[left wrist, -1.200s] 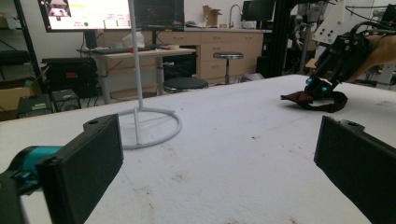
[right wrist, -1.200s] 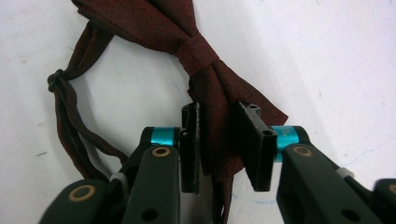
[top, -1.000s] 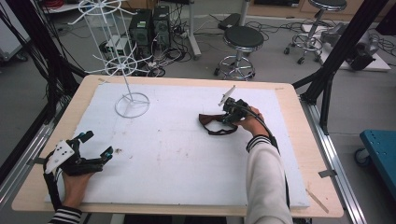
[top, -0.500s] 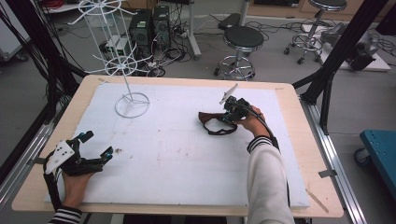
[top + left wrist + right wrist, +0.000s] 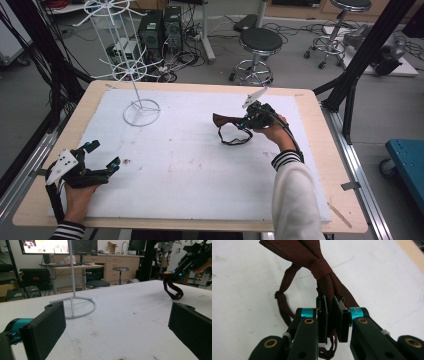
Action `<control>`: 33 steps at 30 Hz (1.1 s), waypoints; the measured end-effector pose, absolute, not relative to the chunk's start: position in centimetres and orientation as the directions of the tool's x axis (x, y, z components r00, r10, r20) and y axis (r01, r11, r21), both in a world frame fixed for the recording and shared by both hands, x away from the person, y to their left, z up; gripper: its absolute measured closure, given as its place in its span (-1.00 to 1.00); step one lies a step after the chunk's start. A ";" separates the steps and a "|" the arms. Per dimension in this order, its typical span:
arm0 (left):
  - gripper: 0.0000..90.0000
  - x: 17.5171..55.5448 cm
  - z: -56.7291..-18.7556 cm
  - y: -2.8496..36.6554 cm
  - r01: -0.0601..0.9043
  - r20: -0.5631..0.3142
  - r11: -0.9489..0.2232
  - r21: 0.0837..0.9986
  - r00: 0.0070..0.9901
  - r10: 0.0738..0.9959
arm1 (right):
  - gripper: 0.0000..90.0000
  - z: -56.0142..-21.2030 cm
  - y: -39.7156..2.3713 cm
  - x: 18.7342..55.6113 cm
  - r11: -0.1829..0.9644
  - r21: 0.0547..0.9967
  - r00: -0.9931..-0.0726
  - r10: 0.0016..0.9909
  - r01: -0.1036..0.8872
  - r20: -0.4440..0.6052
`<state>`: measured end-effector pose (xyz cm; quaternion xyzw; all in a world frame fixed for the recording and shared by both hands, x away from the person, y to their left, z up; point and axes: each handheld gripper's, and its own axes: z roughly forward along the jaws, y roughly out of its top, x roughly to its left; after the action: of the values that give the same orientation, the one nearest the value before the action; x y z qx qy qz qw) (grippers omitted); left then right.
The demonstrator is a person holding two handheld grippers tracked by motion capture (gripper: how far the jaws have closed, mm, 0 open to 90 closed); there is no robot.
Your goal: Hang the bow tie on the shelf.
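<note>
Bow tie (image 5: 319,265) — right of centre on the white pad (image 5: 190,170), strap trailing | your right gripper (image 5: 331,312) is clamped on one wing for lifting | left gripper (image 5: 117,322) gapes empty, near-left — rack (image 5: 131,70) far-left awaits.

You are working in a lab: beyond your bench (image 5: 90,100), computer towers (image 5: 161,27) and tangled cables sit at eleven o'clock, rolling stools (image 5: 260,42) at one o'clock, with monitors (image 5: 45,246) and cabinets along the wall.
</note>
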<state>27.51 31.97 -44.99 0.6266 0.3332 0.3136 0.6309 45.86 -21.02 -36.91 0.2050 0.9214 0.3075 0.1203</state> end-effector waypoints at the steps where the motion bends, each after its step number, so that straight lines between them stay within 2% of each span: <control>1: -0.96 27.5 -44.9 32.0 0.017 -0.034 0.029 0.999 0.584 0.811 | 0.85 -36.9 -21.0 45.9 0.727 0.616 -0.887 0.452 0.304 -0.096; 13: -0.96 28.0 -41.9 31.6 0.031 -0.027 0.009 0.999 0.640 0.768 | 0.85 -34.0 -19.8 42.6 0.627 0.742 -0.901 0.427 0.237 -0.073; 33: -0.96 29.4 -36.7 28.6 0.032 0.024 -0.076 0.997 0.773 0.634 | 0.85 -31.7 -17.9 37.4 0.558 0.810 -0.911 0.406 0.182 -0.076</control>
<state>29.40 28.64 -36.72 0.6943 0.2397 0.2367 0.6360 37.41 -17.91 -31.74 0.1683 0.8733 0.4388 0.1280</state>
